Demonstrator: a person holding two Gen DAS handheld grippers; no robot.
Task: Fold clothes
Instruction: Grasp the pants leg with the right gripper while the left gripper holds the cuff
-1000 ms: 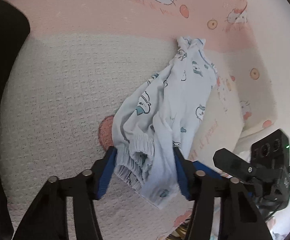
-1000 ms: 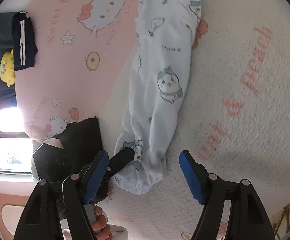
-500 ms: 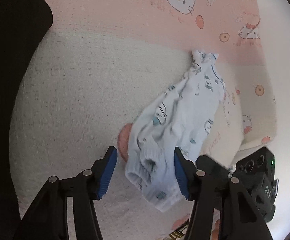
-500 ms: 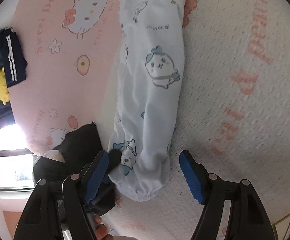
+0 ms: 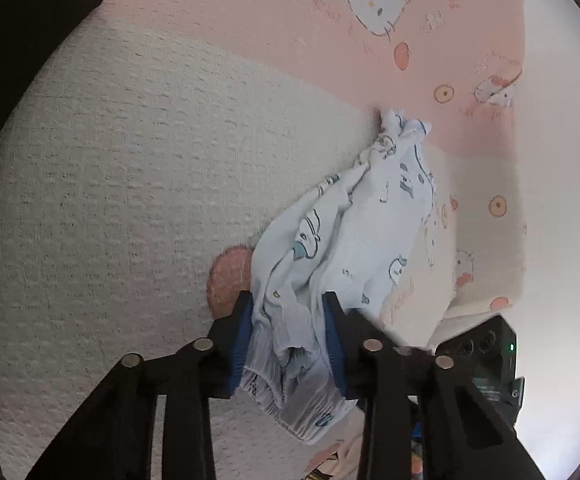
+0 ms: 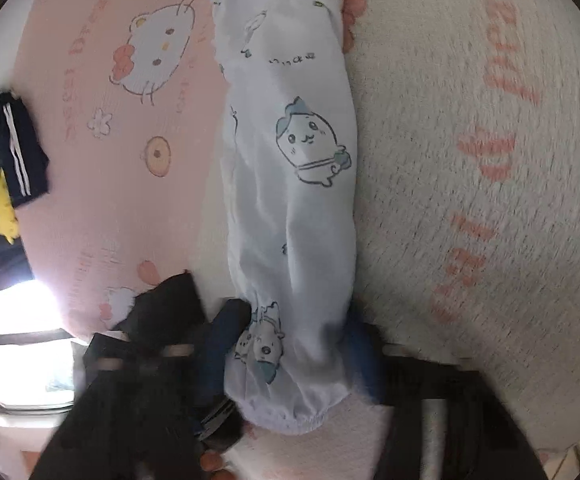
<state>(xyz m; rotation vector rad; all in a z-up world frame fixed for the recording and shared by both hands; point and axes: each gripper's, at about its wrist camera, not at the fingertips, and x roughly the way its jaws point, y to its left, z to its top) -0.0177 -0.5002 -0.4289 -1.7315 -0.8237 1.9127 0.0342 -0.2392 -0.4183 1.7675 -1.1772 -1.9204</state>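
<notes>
**Both grippers closing on the cuffs of the pale blue trousers**

A small pair of pale blue trousers (image 6: 290, 184), printed with cartoon animals, lies on a pink and cream bedspread (image 5: 130, 160) with cat figures and pink lettering. In the left wrist view the garment runs from the lower middle of the frame up toward the right, where its far end is bunched at the edge of the pink band. The left gripper (image 5: 288, 336) has one elastic cuff gathered between its blue pads (image 5: 242, 336); the jaws are closing, and the cloth looks squeezed between them.

In the right wrist view one leg lies straight from the top middle down to the lower middle. The right gripper (image 6: 296, 356) is blurred, its jaws closing with the other gathered cuff between them; the pads seem to touch the cloth on both sides.

At the left edge of that view lie a dark garment with white stripes (image 6: 18, 156) and something yellow (image 6: 0, 208).
</notes>
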